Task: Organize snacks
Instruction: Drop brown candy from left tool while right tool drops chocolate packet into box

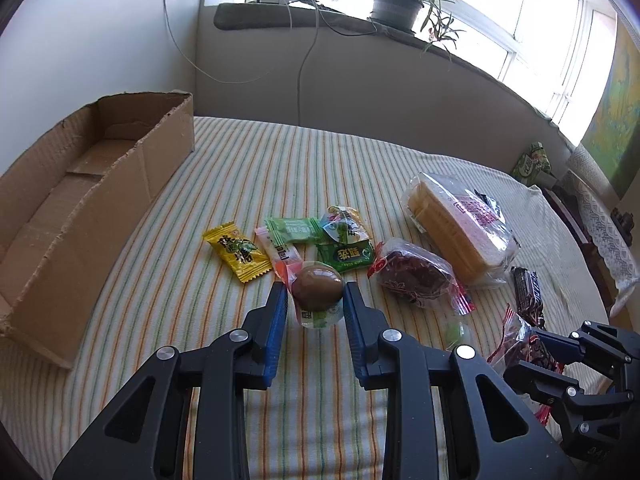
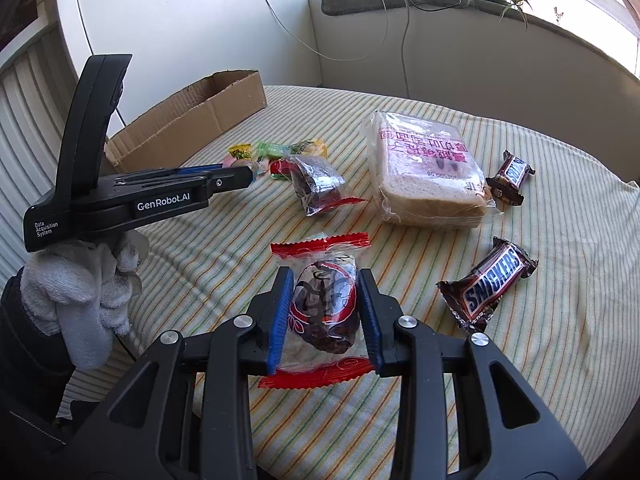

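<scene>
Left gripper (image 1: 316, 300) has its blue pads closed on a vacuum-packed braised egg (image 1: 317, 287); the brown egg fills the gap between the jaws and the pads meet its sides, with the pack's clear skirt hanging below. Right gripper (image 2: 325, 312) is clamped on a red-ended clear packet of dried dates (image 2: 320, 312), pads pressing the bulge at mid-length, both crimped ends sticking out past the jaws. Both sit on the striped cloth of the counter (image 1: 224, 168). Taking the cardboard box (image 1: 88, 184) as landmark: the egg lies right of the box's open side, just in front of the small candy cluster, yellow candy (image 1: 237, 255) nearest the box; the date packet is further right again, well apart from the box. A second date packet (image 1: 416, 274), the bagged sliced bread (image 1: 460, 226) and two Snickers bars (image 2: 486, 290) lie beyond, away from the box. Handling, by judgement: the egg looks light, firm but round and film-slick, so it may squirt out of flat pads; grip across its widest part, not the loose skirt. The dates look light, lumpy, soft under crinkly film; the middle hold suits, the crimped ends would slip or tear. The bread will crush; take it by the bag's slack end. The box is open-topped, with nothing seen inside.
</scene>
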`<state>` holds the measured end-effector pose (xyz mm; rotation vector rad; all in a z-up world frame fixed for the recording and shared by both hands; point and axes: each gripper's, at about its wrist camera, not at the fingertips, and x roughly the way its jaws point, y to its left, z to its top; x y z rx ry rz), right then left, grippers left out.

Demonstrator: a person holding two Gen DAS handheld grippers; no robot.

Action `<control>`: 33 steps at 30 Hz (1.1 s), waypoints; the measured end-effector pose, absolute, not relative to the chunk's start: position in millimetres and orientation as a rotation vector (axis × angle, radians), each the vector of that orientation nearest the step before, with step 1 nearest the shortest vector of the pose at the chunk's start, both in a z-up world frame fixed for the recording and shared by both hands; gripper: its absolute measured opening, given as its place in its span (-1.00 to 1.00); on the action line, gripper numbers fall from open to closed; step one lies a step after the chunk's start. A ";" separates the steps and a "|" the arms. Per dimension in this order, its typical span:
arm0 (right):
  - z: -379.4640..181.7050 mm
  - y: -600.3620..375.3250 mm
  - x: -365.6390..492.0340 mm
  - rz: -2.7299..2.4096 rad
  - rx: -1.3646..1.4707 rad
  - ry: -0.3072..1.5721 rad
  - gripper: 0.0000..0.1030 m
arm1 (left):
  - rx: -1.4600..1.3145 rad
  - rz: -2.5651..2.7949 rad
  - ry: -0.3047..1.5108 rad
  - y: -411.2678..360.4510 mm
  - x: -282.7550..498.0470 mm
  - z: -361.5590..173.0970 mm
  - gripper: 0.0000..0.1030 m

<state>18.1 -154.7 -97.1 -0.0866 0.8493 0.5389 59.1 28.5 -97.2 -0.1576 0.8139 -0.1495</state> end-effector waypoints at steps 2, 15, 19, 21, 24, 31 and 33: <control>-91.7 -154.1 17.2 0.546 -0.080 0.839 -0.35 | -0.157 -0.144 0.802 30.9 55.7 -93.0 -0.48; -59.0 -120.6 28.5 0.596 -0.109 0.763 -0.35 | -0.182 -0.062 0.696 74.0 39.0 -60.2 -0.48; -50.7 -99.3 36.2 0.636 -0.096 0.750 -0.35 | -0.201 -0.027 0.671 93.0 33.8 -53.3 -0.48; -45.7 -87.6 41.2 0.653 -0.098 0.739 -0.35 | -0.208 -0.010 0.660 103.2 32.0 -50.2 -0.48; -38.9 -68.3 48.7 0.686 -0.111 0.721 -0.35 | -0.212 0.018 0.641 117.6 28.5 -46.5 -0.48; -27.6 -15.3 72.2 0.735 -0.158 0.698 -0.34 | -0.236 0.076 0.625 149.4 27.3 -45.8 -0.48; -27.3 -1.0 80.7 0.745 -0.158 0.701 -0.34 | -0.242 0.089 0.624 156.0 26.6 -45.8 -0.48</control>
